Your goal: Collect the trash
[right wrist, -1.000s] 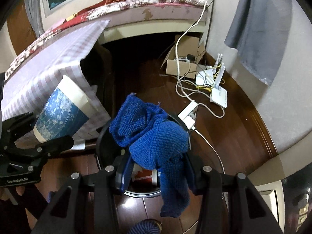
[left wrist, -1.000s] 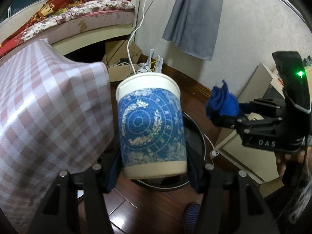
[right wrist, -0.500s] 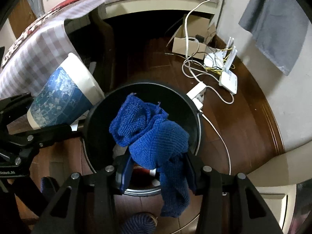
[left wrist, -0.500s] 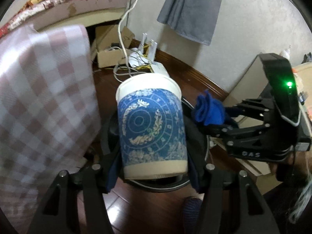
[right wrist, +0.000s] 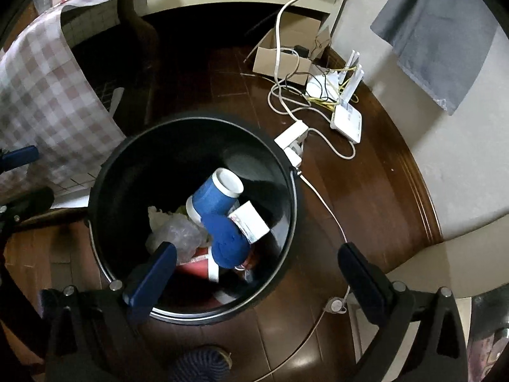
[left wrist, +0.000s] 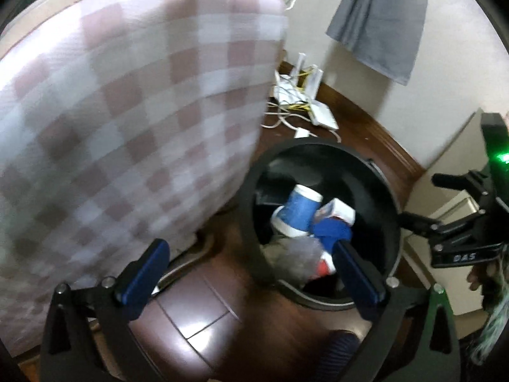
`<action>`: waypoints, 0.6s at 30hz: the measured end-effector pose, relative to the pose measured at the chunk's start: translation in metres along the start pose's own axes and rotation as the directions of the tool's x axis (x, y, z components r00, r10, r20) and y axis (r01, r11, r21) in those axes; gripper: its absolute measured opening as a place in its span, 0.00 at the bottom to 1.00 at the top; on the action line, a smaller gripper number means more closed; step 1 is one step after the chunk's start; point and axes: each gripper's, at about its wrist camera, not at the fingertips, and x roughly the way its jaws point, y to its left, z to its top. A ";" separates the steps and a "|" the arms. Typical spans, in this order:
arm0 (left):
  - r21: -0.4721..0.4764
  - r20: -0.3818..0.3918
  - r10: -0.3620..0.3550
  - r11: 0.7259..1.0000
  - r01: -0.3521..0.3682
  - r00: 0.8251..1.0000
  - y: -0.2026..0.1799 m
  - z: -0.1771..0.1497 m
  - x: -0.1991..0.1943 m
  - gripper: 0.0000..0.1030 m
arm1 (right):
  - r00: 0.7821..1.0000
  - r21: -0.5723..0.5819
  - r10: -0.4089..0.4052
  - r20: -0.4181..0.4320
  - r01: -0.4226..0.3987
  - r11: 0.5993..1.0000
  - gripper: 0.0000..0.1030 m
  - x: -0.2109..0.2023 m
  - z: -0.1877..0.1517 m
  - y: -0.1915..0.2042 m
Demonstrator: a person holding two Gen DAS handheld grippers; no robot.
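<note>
Grippers, left [left wrist: 248, 267] and right [right wrist: 254, 270], were opening wide and empty above the black bin's rim [right wrist: 194, 117]; paper cup [right wrist: 214, 197] and blue cloth [right wrist: 227, 245] lay inside, tablecloth edge [left wrist: 264, 111] close beside.

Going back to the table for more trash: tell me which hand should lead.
Left, probably. The left tool, jaws opening and empty, sits right beside the pink checked tablecloth; the right tool, also empty, hangs over the round black bin.

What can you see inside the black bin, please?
In the black bin: a blue paper cup, blue cloth, white carton, clear plastic, red packaging. Anything beneath is covered.
</note>
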 end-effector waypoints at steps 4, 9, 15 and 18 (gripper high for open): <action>-0.015 0.016 0.019 1.000 -0.018 1.000 0.006 -0.002 -0.008 0.99 | 1.000 -0.019 0.006 0.015 -0.006 1.000 0.99 -0.006 0.004 0.009; -0.014 0.026 0.023 1.000 -0.023 0.999 0.010 0.002 -0.018 0.99 | 0.999 -0.037 0.013 0.042 -0.011 0.999 0.99 -0.015 0.009 0.019; -0.008 0.047 0.029 1.000 -0.028 0.998 0.007 0.007 -0.029 0.99 | 0.997 -0.047 0.015 0.074 -0.012 0.999 0.99 -0.028 0.014 0.026; -0.006 0.063 0.031 1.000 -0.031 0.998 0.007 0.008 -0.039 0.99 | 0.995 -0.048 0.021 0.094 -0.017 0.999 0.99 -0.037 0.016 0.029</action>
